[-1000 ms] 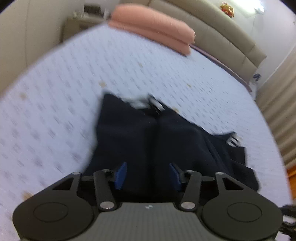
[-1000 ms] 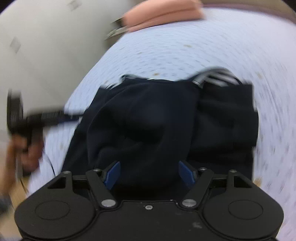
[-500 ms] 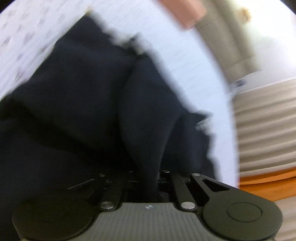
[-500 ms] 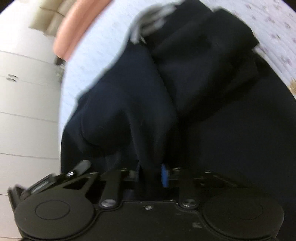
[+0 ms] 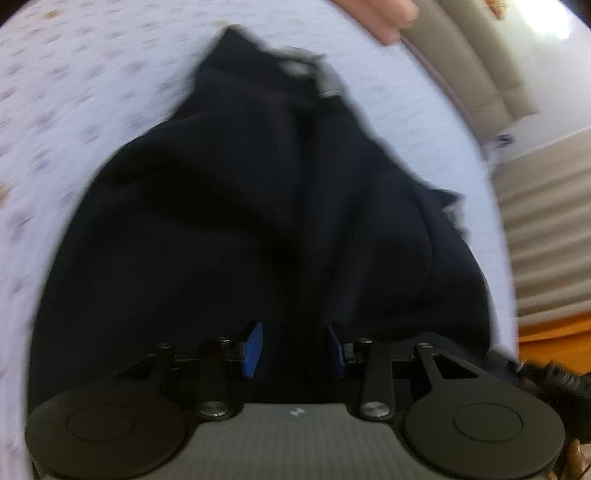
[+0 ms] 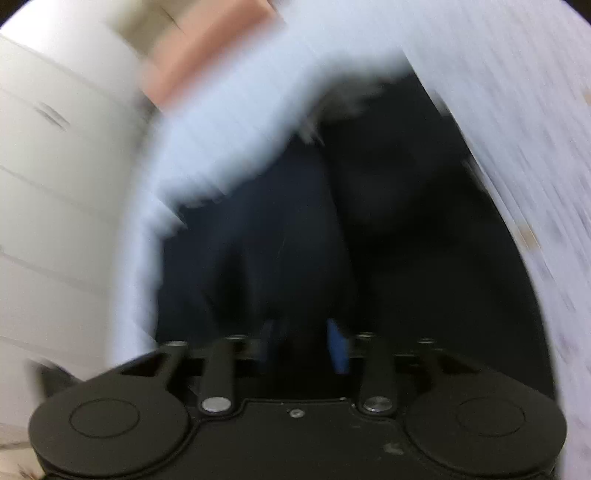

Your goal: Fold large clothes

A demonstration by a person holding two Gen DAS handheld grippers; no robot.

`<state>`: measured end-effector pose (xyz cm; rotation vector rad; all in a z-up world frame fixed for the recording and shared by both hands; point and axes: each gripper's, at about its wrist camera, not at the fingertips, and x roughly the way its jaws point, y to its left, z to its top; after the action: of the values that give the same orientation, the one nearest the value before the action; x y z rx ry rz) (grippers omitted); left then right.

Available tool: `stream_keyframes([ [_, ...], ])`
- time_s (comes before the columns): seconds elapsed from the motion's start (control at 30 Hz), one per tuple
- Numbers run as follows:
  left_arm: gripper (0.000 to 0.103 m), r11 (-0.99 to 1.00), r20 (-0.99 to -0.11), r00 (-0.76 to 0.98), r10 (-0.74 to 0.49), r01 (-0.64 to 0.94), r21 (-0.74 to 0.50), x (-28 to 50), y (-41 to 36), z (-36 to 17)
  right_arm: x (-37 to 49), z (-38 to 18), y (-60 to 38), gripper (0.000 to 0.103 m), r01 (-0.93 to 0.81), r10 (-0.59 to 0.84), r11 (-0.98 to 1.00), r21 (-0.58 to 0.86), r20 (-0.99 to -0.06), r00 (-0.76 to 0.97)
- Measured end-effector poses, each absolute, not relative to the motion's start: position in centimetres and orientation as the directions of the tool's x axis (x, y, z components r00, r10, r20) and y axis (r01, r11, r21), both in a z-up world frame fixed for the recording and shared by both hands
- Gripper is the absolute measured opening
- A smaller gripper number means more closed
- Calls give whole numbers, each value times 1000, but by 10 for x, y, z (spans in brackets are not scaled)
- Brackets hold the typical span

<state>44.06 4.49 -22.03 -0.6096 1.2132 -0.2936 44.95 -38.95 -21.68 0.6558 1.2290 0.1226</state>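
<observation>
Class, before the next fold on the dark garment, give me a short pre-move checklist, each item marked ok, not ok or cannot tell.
1. Dark navy garment lies on the patterned bed sheet: ok.
2. Left gripper released: ok; its jaws are opening, with a gap between the blue pads and the cloth.
3. Right gripper released: cannot tell; its jaws are opening, but blur hides whether the pads clear the cloth.
4. Garment flat and smooth: not ok; ridges and bunched folds run down its middle.
5. Pink pillow clear of the garment: ok.
6. Edges aligned: cannot tell, too blurred.

No readable text, labels or numbers anywhere
</observation>
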Motion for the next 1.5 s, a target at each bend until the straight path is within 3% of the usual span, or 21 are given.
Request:
stream_keyframes([
  [0.03,48,798,-775,358,-520,-118,-590,435,51,-219,447,-231,-389,64,283,406,836,470,-877,258],
  [0.1,48,799,-771,393,-501,-132,-587,430,58,-212,437,-235,-392,61,290,378,853,434,-897,229],
  [0.2,48,831,-757,450,-474,-55,-553,438,48,-187,436,-199,-393,61,214,340,877,431,-870,358],
  [0.33,48,813,-672,515,-533,91,-575,466,4,-158,472,-157,-363,60,12,284,936,351,-777,561],
  [0.4,47,799,-649,507,-568,153,-581,482,-23,-156,495,-159,-342,35,-64,312,938,342,-748,586],
  [0.47,44,811,-664,489,-566,183,-556,496,-48,-168,510,-176,-320,20,-108,348,929,354,-738,578],
  [0.53,35,840,-698,481,-530,185,-510,500,-60,-190,528,-205,-304,18,-108,322,943,314,-787,526],
  [0.57,29,879,-748,471,-468,154,-452,505,-64,-202,538,-224,-296,9,-87,290,955,283,-832,472],
  [0.6,6,904,-785,460,-416,113,-413,506,-60,-212,539,-240,-299,0,-68,278,958,278,-849,450],
  [0.77,3,834,-741,483,-467,-38,-550,497,-13,-221,518,-221,-339,0,20,320,926,377,-811,489],
  [0.87,11,848,-729,510,-457,3,-530,478,-6,-197,494,-195,-345,21,-29,309,937,347,-790,529],
  [1.03,12,784,-648,491,-581,124,-609,444,-22,-172,460,-175,-297,21,-212,462,886,412,-744,483],
  [1.13,14,855,-749,433,-501,111,-507,442,-47,-189,457,-200,-276,20,-225,378,924,308,-814,441],
  [1.2,6,916,-845,365,-392,71,-394,444,-59,-217,457,-232,-275,15,-189,346,937,294,-858,380],
  [1.33,5,905,-819,414,-397,29,-425,436,-52,-216,458,-231,-302,15,-105,400,914,391,-832,385],
  [1.4,6,920,-817,443,-370,54,-387,431,-54,-206,448,-221,-319,23,-81,422,899,430,-806,415],
  [1.5,9,936,-814,467,-346,111,-334,415,-56,-191,425,-207,-347,25,-19,423,882,470,-776,468],
])
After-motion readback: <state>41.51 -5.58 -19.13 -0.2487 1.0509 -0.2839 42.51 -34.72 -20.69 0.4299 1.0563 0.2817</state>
